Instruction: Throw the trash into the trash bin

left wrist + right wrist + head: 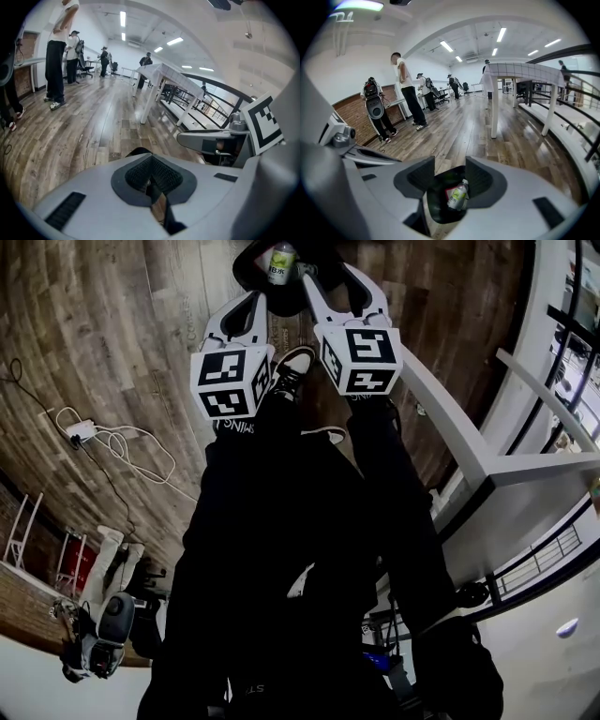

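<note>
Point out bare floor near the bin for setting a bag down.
Bare wooden plank floor lies left of the round black trash bin, above the white charger cable. Right of the bin it is crowded by the white table leg.

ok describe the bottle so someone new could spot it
On the wooden floor ahead of the person's shoes sits a round black trash bin. Inside lies a small clear bottle, the only item with a green-and-white label, beside a red scrap.

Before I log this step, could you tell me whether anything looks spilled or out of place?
Nothing is spilled or damaged. The bottle lies inside the trash bin, below the open right gripper. A white adapter with its cable sprawls loose on the floor, a possible trip hazard.
</note>
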The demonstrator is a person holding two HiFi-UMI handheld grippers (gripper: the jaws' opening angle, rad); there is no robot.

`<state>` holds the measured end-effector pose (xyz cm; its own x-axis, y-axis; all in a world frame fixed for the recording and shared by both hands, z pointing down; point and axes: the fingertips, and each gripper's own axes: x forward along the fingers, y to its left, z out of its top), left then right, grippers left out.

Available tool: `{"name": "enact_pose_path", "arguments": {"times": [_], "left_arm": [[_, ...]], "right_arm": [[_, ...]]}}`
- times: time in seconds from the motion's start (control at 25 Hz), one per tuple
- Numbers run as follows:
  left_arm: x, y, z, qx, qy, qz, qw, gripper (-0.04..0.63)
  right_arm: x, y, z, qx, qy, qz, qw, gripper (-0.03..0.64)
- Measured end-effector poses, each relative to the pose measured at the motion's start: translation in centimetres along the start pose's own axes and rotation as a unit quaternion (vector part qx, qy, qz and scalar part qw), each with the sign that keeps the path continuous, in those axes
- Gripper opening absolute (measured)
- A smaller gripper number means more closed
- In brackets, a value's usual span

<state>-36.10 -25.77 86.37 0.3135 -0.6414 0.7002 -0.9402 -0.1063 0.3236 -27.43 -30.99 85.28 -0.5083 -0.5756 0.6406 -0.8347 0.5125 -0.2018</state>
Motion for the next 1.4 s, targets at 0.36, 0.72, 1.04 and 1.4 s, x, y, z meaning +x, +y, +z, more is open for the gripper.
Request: {"name": "enact_pose_path", "arguments": {"times": [0.36, 0.72, 1.04, 1.4], "left_arm": [[-1.9, -2.8, 3.1, 0.013, -0.014, -0.009, 0.9998, 0.0], [-5.5, -6.5, 7.4, 0.034, -0.039, -0.022, 0.9984, 0.0], [-10.8, -10.7, 11.3, 0.045, -0.056, -0.029, 0.997, 0.0], [-17.0, -17.6, 15.9, 0.066, -0.071, -0.058, 0.9936, 0.0]], "right_arm": [[-4.8, 1.1, 2.8, 0.014, -0.019, -0.011, 1.0, 0.159], [-10.5, 1.1, 7.0, 0.018, -0.045, -0.043, 0.998, 0.032], [-18.3, 1.4, 11.5, 0.033, -0.06, -0.066, 0.995, 0.015], [-28.2, 1.1, 17.1, 0.062, -0.096, -0.096, 0.989, 0.015]]}}
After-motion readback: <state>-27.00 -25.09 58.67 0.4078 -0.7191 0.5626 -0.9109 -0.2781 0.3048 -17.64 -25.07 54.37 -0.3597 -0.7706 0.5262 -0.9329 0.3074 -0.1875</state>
